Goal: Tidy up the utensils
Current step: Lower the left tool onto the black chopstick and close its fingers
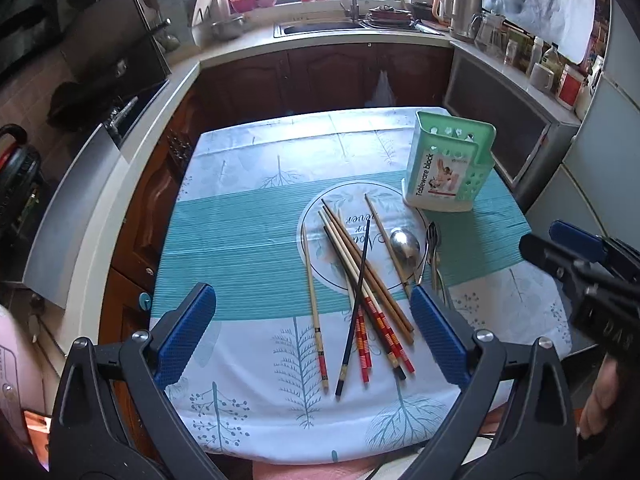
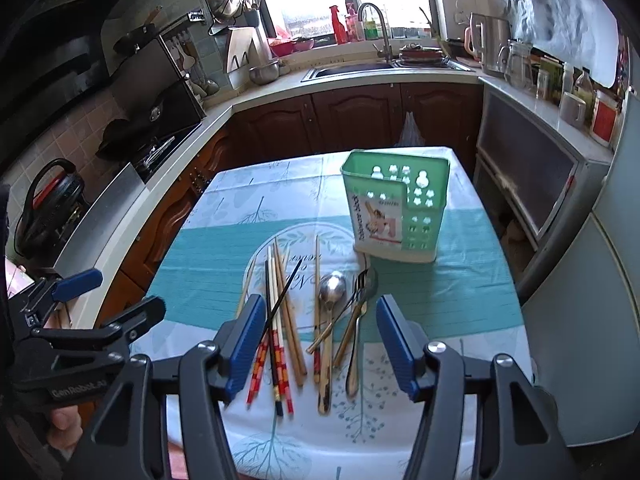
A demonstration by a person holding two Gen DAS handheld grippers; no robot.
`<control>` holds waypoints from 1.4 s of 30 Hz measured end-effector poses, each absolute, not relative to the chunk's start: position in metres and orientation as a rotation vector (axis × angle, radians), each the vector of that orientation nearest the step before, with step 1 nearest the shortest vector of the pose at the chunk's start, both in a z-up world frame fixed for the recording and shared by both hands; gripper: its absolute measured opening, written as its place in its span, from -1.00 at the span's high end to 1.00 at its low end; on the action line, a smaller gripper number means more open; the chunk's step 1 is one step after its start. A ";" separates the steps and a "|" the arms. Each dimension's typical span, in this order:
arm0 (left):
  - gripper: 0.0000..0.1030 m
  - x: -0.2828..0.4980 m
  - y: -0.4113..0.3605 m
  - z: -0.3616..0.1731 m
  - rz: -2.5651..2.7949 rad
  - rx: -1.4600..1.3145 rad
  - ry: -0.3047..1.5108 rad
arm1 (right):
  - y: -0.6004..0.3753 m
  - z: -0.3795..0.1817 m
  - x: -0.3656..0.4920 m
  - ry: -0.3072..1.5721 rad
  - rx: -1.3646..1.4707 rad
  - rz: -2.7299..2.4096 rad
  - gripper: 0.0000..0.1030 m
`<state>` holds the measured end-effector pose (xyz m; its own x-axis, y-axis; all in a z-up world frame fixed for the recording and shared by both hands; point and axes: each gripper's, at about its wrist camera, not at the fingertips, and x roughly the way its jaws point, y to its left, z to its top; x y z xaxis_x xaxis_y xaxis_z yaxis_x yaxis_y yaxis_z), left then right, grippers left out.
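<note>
Several chopsticks (image 1: 360, 280) lie loosely crossed on the table's patterned cloth; they also show in the right wrist view (image 2: 280, 320). To their right lie a steel spoon (image 1: 405, 246), also in the right wrist view (image 2: 332, 292), and a fork (image 1: 433, 248) (image 2: 360, 304). A green utensil holder (image 1: 446, 166) (image 2: 396, 212) stands upright behind them, empty as far as I can see. My left gripper (image 1: 314, 320) is open above the chopsticks' near ends. My right gripper (image 2: 320, 332) is open above the spoon and fork handles and holds nothing.
The small table (image 1: 240, 240) is hemmed by a kitchen counter on the left, with a stove (image 2: 160, 148). A sink (image 1: 320, 28) is at the back. A cabinet (image 2: 532, 176) with jars and a fridge stand on the right. The table's near edge is just below the grippers.
</note>
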<state>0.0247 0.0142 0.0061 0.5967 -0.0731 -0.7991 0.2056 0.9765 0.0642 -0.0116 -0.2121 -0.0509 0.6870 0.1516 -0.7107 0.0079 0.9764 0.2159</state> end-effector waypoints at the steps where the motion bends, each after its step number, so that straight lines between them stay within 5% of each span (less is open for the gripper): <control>1: -0.89 0.026 0.017 0.007 -0.172 0.146 0.911 | -0.214 -0.050 -0.009 0.812 0.213 0.084 -0.03; 12: -0.84 0.053 0.021 -0.008 -0.258 0.186 0.921 | -0.233 -0.070 0.025 0.910 0.263 0.127 0.37; 18: -0.35 0.061 -0.002 -0.065 -0.340 0.266 1.051 | -0.230 -0.095 0.033 0.986 0.276 0.149 0.37; 30: -0.03 0.075 -0.021 -0.152 -0.386 0.297 1.225 | -0.225 -0.142 0.033 1.105 0.286 0.167 0.37; 42: 0.18 0.099 -0.027 -0.177 -0.385 0.288 1.304 | -0.227 -0.155 0.034 1.135 0.309 0.177 0.37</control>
<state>0.0992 -0.0266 -0.1767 0.2156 -0.1132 -0.9699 0.4319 0.9019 -0.0093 0.0344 -0.2270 -0.1546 0.4148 0.2936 -0.8613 0.0172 0.9438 0.3300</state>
